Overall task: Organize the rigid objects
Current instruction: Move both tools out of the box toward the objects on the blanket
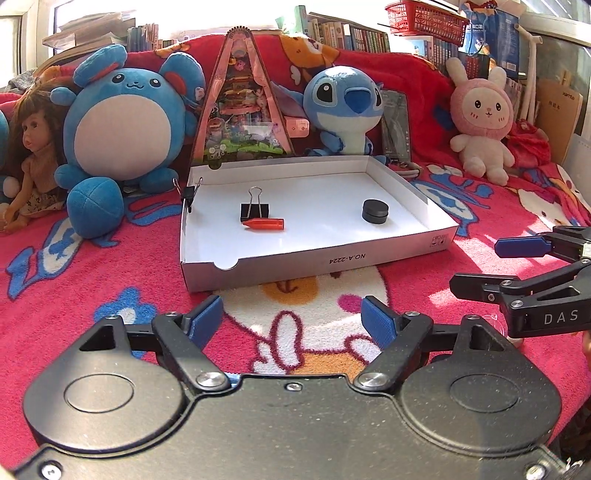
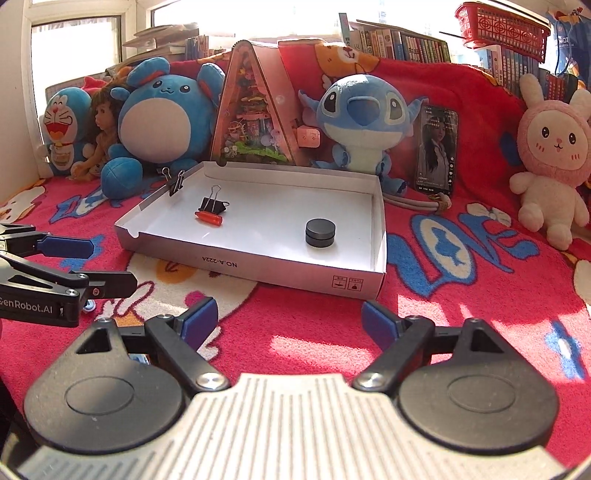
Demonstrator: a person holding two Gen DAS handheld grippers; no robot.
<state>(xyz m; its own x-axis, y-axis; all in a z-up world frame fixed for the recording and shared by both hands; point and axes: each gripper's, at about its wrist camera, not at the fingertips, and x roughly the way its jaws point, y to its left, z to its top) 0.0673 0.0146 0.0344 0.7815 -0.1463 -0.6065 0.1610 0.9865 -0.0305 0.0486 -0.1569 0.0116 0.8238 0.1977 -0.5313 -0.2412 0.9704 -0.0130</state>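
Observation:
A white cardboard tray [image 1: 332,264] [image 2: 280,271] lies on a red blanket. Inside it are a black binder clip [image 1: 255,211] [image 2: 213,204], an orange-red cap-like piece [image 1: 266,224] [image 2: 209,218] in front of the clip, and a black round puck [image 1: 375,211] [image 2: 320,232]. A second binder clip [image 1: 189,192] [image 2: 174,181] is clamped on the tray's left wall. My left gripper [image 1: 293,318] is open and empty, just short of the tray's near wall. My right gripper [image 2: 290,320] is open and empty, near the tray's front right corner. Each gripper shows in the other's view: right [image 1: 476,264], left [image 2: 110,264].
Plush toys line the back: a blue round one [image 1: 125,122], Stitch [image 1: 345,107], a pink rabbit [image 1: 482,118], a doll [image 1: 31,147]. A pink triangular toy box [image 1: 242,107] and a phone [image 2: 436,147] stand behind the tray. Books and a red basket [image 2: 502,26] sit further back.

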